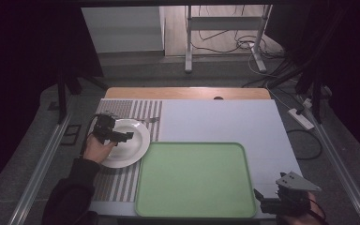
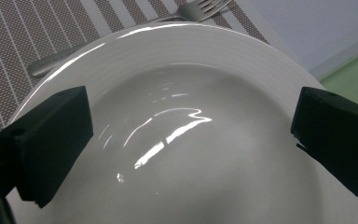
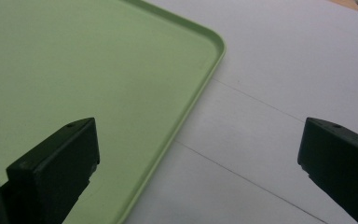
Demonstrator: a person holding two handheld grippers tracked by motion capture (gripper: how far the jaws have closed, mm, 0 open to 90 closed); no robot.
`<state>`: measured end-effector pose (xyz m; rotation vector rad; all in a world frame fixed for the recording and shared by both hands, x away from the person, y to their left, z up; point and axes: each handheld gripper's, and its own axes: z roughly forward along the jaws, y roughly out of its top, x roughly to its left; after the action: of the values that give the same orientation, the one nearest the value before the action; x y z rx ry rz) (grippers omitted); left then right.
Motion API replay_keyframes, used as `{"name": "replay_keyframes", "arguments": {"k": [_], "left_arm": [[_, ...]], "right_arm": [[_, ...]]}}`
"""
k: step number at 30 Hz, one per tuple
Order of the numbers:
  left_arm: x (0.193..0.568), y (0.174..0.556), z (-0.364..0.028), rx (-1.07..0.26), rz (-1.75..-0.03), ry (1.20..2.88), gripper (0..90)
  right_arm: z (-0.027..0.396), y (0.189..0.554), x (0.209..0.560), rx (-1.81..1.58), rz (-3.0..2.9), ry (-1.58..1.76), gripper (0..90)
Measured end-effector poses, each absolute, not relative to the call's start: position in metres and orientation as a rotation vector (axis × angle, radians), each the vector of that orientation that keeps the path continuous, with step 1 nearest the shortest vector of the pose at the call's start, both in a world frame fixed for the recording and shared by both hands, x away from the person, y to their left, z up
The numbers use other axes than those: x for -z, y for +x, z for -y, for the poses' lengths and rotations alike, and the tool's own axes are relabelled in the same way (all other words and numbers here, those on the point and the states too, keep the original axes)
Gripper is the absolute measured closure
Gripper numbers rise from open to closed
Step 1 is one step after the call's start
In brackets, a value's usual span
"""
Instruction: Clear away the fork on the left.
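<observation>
I am holding my left gripper (image 1: 122, 136) over the white plate (image 1: 138, 145), jaws spread wide and gripping nothing — in the left gripper view the two black jaws are standing apart above the plate's (image 2: 182, 140) shiny bowl, not touching its rim. The plate is sitting on the striped placemat (image 1: 117, 180) at the left of the table, just beside the green tray (image 1: 194, 180), with a fork (image 1: 151, 120) lying on the mat behind it.

My right gripper (image 1: 268, 199) is waiting near the tray's front right corner, jaws also wide open and empty; in the right gripper view they are straddling the tray's (image 3: 186, 116) edge from above.

As I judge it, the work is barely starting: the plate is not yet grasped or lifted, the tray is bare, and the fork is untouched. Left to do — closing on the plate's rim, and probably carrying it across onto the tray.
</observation>
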<state>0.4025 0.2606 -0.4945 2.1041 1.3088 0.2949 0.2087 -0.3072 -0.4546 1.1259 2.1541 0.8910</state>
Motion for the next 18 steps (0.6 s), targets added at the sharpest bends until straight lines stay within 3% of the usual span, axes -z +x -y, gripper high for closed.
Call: {"name": "replay_keyframes", "arguments": {"k": [14,16,18], "left_arm": [[0.496,0.428,-0.254,-0.321,-1.339,2.129,0.4],[0.495,0.431,-0.255,-0.338,-1.337,2.137,5.0],[0.493,0.434,-0.259,-0.31,-1.32,2.123,21.2]], "right_arm": [[0.307,0.209,0.455,-0.891,-2.155,1.126,0.0],[0.307,0.209,0.455,-0.891,-2.155,1.126,0.0],[0.307,0.209,0.455,-0.89,-2.155,1.126,0.0]]}}
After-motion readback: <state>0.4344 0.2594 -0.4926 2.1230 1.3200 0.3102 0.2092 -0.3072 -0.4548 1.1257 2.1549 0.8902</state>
